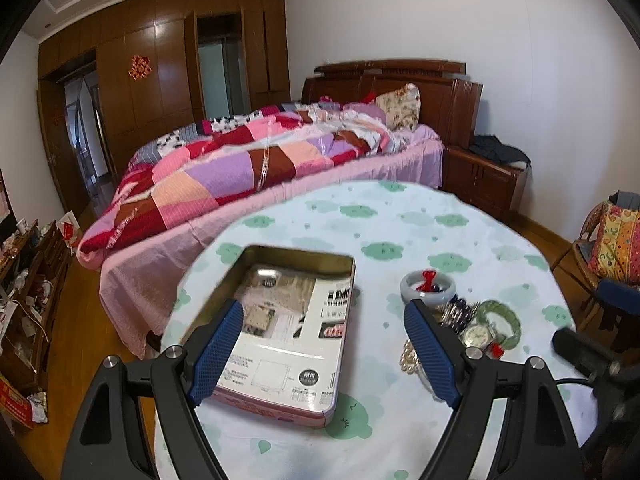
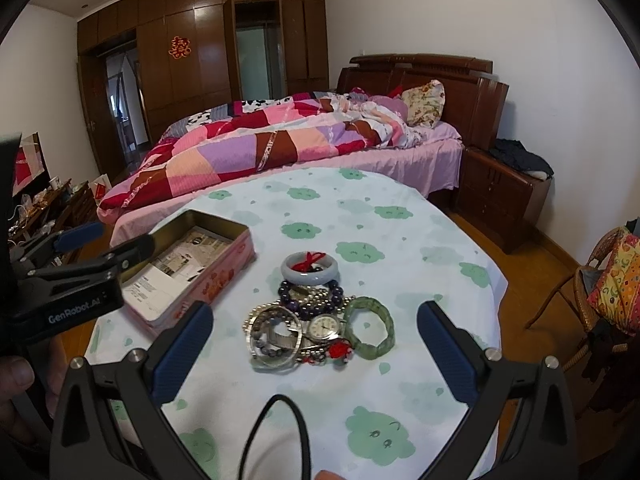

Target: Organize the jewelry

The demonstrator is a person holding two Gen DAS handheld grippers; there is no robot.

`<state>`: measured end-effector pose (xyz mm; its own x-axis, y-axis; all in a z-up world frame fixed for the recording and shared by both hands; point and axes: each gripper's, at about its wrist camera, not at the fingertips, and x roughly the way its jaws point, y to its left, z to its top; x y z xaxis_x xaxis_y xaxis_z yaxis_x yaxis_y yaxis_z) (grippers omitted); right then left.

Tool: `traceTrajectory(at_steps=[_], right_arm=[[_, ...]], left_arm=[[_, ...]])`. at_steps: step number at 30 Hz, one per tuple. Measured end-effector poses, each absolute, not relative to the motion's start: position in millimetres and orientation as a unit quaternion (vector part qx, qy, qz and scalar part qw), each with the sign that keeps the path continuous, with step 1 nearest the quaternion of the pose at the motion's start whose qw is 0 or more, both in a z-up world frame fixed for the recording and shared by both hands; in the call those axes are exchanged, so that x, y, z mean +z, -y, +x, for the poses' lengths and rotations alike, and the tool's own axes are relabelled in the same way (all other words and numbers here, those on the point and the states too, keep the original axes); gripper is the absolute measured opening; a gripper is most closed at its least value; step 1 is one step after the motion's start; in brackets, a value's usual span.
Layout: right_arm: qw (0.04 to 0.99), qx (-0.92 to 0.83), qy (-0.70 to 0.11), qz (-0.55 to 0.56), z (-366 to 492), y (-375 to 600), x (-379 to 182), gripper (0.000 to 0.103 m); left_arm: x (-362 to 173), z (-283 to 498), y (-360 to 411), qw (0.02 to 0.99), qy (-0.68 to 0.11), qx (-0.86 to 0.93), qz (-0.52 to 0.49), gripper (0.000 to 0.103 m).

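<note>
Left wrist view: left gripper [image 1: 324,340] spread wide, holding nothing, poised over open tin box [image 1: 280,332] near the tabletop's left edge. Inside the tin, only a printed paper liner; no jewelry yet. Heap of jewelry [image 1: 472,320] toward the right edge, beside the tin and apart from it.

Right wrist view: right gripper [image 2: 316,350] likewise wide and empty, aimed at the heap. Pale jade bangle [image 2: 310,270], purple bead bracelet [image 2: 312,294], wristwatch [image 2: 326,326], green bracelet [image 2: 370,326], all tangled mid-tabletop on floral cloth [image 2: 400,240]. Judged barely begun: every piece left to sort.
</note>
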<state>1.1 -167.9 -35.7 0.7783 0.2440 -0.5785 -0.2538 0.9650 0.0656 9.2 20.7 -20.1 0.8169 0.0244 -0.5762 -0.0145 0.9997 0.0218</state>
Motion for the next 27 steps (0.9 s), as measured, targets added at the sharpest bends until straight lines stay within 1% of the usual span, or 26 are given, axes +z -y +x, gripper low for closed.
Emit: traceTrajectory(at_steps=[4,6,7,8,10,11,12,13,14,17,23,27], right_arm=[[0.939,0.107,-0.327,-0.008,17.9,184.1,-58.4,0.102],[0.933,0.096,-0.348,-0.005,26.6,194.1,-75.2,0.095],[0.93,0.093,-0.356,-0.003,30.9,198.7,-79.0,0.089],[0.926,0.09,-0.366,-0.001,34.4,203.0,-85.5,0.085],[0.921,0.088,-0.379,0.0,38.6,209.0,-90.5,0.083],[0.919,0.086,-0.385,-0.002,42.4,210.5,-89.9,0.081],[0.917,0.085,-0.39,-0.003,44.1,211.4,-92.3,0.08],[0.914,0.087,-0.396,-0.004,44.9,212.1,-94.5,0.079],[0.912,0.087,-0.4,-0.004,44.4,212.6,-96.2,0.079],[0.911,0.09,-0.402,-0.007,43.2,211.8,-95.8,0.079],[0.911,0.093,-0.401,-0.013,42.7,207.8,-96.4,0.079],[0.91,0.092,-0.404,-0.013,46.6,206.8,-99.4,0.079]], left_arm=[[-39.7,17.6,-26.2,0.946,-0.323,0.01,0.012,0.083],[-45.3,19.3,-24.2,0.944,-0.328,0.001,0.013,0.083],[-47.4,21.7,-19.2,0.943,-0.333,-0.005,0.013,0.083],[-48.2,22.3,-14.6,0.942,-0.336,-0.015,0.011,0.083],[-54.5,25.2,-4.6,0.94,-0.34,-0.032,0.017,0.082],[-59.0,27.3,2.0,0.938,-0.344,-0.039,0.029,0.08],[-62.2,29.8,8.6,0.936,-0.348,-0.043,0.04,0.074],[-69.2,32.7,14.8,0.93,-0.36,-0.051,0.052,0.06],[-74.8,36.3,19.6,0.924,-0.374,-0.06,0.056,0.052],[-87.6,43.4,26.4,0.91,-0.405,-0.076,0.052,0.052],[-95.4,47.6,32.8,0.903,-0.419,-0.089,0.046,0.052],[-106.3,55.9,45.2,0.894,-0.434,-0.094,0.066,0.052]])
